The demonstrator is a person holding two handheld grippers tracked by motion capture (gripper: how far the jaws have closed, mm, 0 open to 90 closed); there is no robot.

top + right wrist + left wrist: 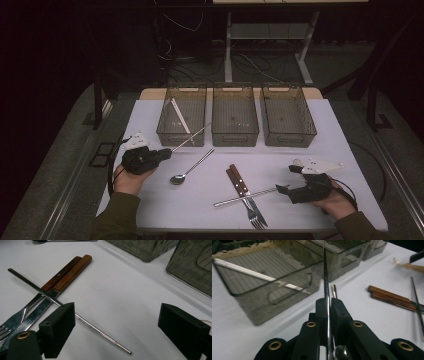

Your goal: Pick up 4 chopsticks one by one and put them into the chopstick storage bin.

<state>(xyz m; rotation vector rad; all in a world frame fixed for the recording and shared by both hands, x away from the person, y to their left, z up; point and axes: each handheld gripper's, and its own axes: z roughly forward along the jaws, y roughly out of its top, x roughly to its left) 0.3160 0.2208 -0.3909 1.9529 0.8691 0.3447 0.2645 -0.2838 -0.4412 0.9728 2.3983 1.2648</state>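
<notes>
From my seat the high view is dim: the floor and room beyond the worktop (310,150) sink into near black, while the white top itself is evenly lit from above, with faint, soft shadows. In the left gripper view the nearest bin (269,282) smears with motion blur, and a bright glare streak runs along the metal chopstick (326,277) held in the jaws. The right gripper view is sharper; its near black pads (58,327) are soft, and the fork (15,320) glints.

A white-topped rectangular table (320,150) carries three smoky translucent plastic bins (235,116) in a row, a steel spoon (190,168), a wooden-handled fork (243,196) and knife (248,192), and a metal chopstick (245,196) crossing both.
</notes>
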